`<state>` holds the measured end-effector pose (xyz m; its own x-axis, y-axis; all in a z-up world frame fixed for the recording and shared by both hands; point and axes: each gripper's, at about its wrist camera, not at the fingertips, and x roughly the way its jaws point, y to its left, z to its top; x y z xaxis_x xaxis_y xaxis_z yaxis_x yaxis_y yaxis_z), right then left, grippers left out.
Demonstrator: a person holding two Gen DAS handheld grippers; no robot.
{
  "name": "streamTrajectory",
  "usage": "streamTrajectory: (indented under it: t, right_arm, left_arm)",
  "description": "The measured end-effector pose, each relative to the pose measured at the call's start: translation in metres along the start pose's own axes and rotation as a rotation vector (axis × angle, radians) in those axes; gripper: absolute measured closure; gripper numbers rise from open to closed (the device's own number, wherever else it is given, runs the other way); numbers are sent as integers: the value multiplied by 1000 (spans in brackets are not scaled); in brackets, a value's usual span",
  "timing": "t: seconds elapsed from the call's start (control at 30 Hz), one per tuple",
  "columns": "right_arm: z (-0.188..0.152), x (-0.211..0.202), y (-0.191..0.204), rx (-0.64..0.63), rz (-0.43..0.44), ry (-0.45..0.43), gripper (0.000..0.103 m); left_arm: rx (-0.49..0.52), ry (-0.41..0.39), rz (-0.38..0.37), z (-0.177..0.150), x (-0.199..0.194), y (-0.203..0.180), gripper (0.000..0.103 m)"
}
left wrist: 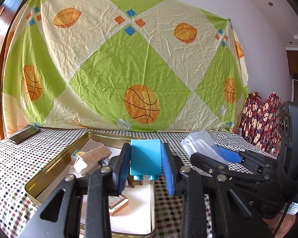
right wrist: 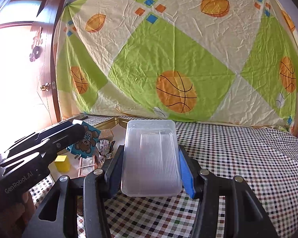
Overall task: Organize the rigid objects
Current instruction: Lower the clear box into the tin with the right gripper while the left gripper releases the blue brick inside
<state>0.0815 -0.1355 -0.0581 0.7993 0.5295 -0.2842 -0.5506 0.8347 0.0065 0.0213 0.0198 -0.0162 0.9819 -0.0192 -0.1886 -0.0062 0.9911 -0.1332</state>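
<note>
The left claw (left wrist: 146, 166) pinched a blue block (left wrist: 145, 157) between its pads, lifted over the gold tin (left wrist: 49, 175) that lay just beneath and ahead of it, where a yellow cube (right wrist: 62, 163), a copper-rimmed piece (left wrist: 117, 203) and several small boxes already sat. The right claw (right wrist: 149, 166) pinched a clear plastic box (right wrist: 151, 158), raised above the checked worktop (right wrist: 238, 158) just right of the tin. Judging from this, sorting was well underway, with these two pieces not yet set down.

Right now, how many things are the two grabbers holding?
2. The left gripper holds a blue box above the gold tin. The right gripper holds a clear plastic box over the checked tablecloth.
</note>
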Motion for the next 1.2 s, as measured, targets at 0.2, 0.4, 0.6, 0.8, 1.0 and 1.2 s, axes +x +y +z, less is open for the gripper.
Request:
streamTrajectory:
  t: [0.2,0.4,0.6,0.8,1.0,1.2]
  right_arm:
    - [1,6,9,-4,21,7,49]
    - [4,15,19,-24,35,16,49]
    - [15,25,31,-48,52,24,49]
    - [33,41,43,-62,80,48,49]
    - [40,69,61,-74,95,138,49]
    - [36,93,78,-70,140,231,49]
  left_arm:
    - [-13,-5,14,2,-4,11,73]
    - [-24,1,34,4,-6,27,73]
    - [-30,11,60,10,-8,44,73]
    - [-33,48,102,20,-2,71,73]
    - [-33,145,125,20,18,91,73]
    - [-36,220,134,14,34,100,73]
